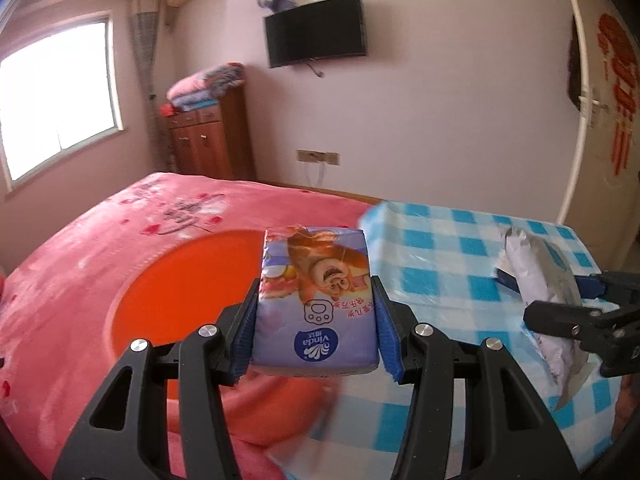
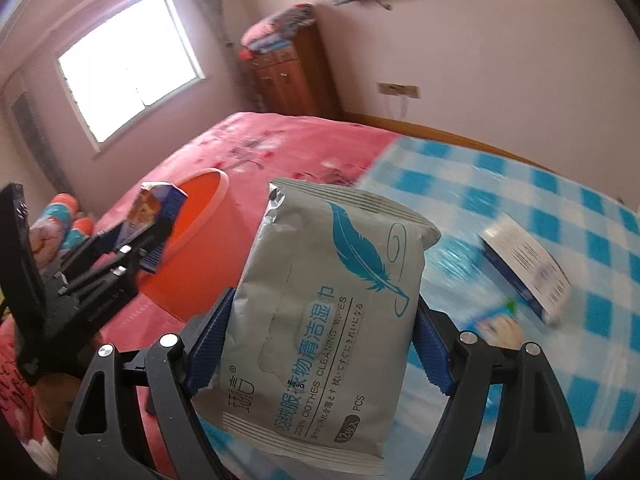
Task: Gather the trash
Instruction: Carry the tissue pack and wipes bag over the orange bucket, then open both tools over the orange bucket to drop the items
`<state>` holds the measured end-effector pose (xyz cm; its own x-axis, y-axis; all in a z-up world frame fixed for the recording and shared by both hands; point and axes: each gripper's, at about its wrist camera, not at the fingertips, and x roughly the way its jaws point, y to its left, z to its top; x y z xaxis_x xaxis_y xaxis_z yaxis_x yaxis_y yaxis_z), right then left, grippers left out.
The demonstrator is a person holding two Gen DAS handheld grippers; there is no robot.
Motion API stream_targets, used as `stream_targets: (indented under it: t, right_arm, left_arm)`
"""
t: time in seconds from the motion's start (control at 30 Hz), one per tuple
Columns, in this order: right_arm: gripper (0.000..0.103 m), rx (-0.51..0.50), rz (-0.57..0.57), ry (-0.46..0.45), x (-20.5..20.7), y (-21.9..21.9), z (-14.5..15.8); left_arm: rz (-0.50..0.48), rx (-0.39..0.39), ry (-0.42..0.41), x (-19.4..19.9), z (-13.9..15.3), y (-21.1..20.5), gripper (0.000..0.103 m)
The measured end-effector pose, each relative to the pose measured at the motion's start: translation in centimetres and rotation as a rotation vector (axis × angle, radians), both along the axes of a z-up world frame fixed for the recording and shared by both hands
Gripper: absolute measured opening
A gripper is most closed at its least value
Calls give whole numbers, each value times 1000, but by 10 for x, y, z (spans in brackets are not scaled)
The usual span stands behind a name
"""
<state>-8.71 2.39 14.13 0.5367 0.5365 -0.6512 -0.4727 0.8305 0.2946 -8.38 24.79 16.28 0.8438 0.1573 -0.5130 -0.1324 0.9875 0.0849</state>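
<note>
Now two claws – left claw (image 1: 316,316) one tissue pack (image 1: 316,300), right claw (image 2: 320,344) one wipes pack (image 2: 328,312).

Blown-out window (image 1: 56,92) daylight, fisheye warp, motion blur esp. tablecloth (image 2: 560,280)

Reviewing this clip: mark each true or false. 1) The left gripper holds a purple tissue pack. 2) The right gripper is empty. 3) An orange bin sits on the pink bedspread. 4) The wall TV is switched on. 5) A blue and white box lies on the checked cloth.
1) True: the left gripper is clamped on the purple tissue pack.
2) False: the right gripper grips a grey wet-wipes pack with a blue feather print.
3) True: the orange bin stands on the pink bedspread.
4) False: the TV screen is dark.
5) True: the blue and white box lies on the blue checked cloth, though blurred.
</note>
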Motion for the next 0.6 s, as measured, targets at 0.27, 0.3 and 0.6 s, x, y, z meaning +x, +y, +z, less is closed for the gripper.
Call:
stream_targets:
  t: [0.27,0.3,0.6]
  right_arm:
    - [81,53,128,-59,21,74,34]
    - [81,59,141,-63,23,83,37]
    - [81,85,234,-55,50,151,37]
  left_arm:
    - [124,21,9,16,1,49,53]
    - [135,24,14,18,0,55,53]
    - [213,35,70,27,-19,90,53]
